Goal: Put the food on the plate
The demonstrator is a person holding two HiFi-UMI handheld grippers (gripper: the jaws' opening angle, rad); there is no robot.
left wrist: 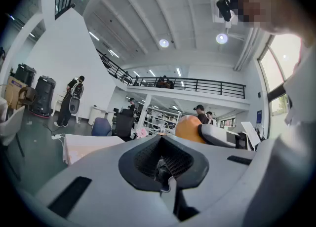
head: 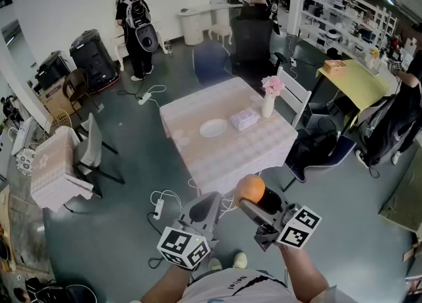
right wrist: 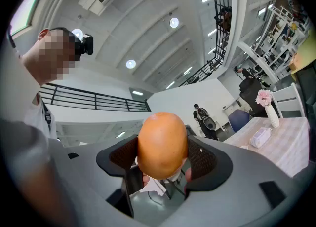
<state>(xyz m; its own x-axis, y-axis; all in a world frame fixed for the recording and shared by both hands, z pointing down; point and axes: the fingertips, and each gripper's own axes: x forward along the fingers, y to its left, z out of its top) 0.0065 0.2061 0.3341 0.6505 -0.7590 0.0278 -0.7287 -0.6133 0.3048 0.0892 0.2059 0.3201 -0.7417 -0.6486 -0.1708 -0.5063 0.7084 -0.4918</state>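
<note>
The right gripper [right wrist: 163,161] clamps the orange [right wrist: 162,137] with jaws wide; the left gripper [left wrist: 162,166] is closed and empty. The round fruit could slip out before reaching the plate [head: 213,128].

The fruit [right wrist: 163,142] is showing plain orange between the black meshed pads [right wrist: 200,160] of the grey right tool [right wrist: 163,159]. The grey left tool [left wrist: 162,164] and its twin are carrying black-and-white square markers. The tabletop [head: 250,147] is wearing a pale pinkish check under a white plate [head: 213,128], a white tissue pack [head: 244,120] and a white vase [head: 267,106] with pink flowers [head: 272,85].
</note>
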